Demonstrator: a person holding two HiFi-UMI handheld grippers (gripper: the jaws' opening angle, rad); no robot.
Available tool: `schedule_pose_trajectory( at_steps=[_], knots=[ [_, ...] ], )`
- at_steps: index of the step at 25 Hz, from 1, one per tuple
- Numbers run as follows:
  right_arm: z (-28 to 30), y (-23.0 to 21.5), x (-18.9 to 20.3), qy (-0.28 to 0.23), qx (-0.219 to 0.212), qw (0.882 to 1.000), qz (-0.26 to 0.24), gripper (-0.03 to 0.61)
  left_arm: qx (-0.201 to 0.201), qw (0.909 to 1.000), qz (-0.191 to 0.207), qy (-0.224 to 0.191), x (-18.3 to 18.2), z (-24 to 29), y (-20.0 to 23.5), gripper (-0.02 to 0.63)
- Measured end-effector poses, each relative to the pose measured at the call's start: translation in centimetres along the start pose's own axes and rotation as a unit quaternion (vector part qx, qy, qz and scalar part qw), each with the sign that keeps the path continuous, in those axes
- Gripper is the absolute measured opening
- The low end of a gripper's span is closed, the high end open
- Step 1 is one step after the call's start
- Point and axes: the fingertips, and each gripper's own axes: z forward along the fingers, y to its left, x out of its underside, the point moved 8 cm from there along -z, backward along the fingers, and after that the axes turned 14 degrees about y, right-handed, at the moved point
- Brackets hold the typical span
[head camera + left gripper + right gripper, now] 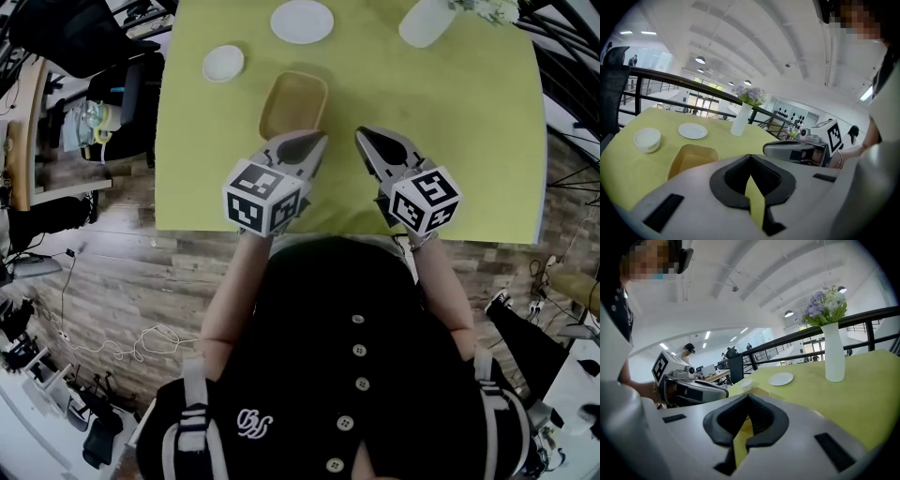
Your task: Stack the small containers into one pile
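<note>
Vase [427, 21] and flowers [487, 7] cut by head view's top edge. Tan container [293, 103] near rim hidden behind left claw [314, 142]; right gripper view shows only a sliver of it.

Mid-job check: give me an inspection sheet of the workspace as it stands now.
Surface: yellow-green tablecloth, flat.
Job's things: tan rectangular open container just ahead of both grippers; small white round bowl farther left, apart from it; nothing stacked.
Clutter: flat white round plate and white vase of purple flowers at the far edge.
Grippers: left gripper and right gripper shut, fingers together, nothing held.
Cables: white cable loose on the wood-plank floor.
Surroundings: black office chair beside the table; black railing beyond.
</note>
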Motion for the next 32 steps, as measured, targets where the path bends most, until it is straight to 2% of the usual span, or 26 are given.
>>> schedule_pose_trajectory(
  at_steps=[12, 22, 32],
  knots=[
    [0.6, 0.8, 0.6, 0.016, -0.018, 1.000, -0.012, 0.012, -0.002, 0.9998, 0.001, 0.019, 1.1, 0.6, -0.2, 0.009],
    [0.3, 0.9, 1.7, 0.023, -0.020, 0.999, 0.014, 0.012, 0.004, 0.9994, -0.003, 0.033, 1.8, 0.8, -0.6, 0.011],
    [0.6, 1.4, 1.8, 0.027, -0.014, 1.000, 0.006, 0.012, 0.000, 0.9993, -0.013, 0.035, 2.4, 0.7, -0.4, 0.011]
  ],
)
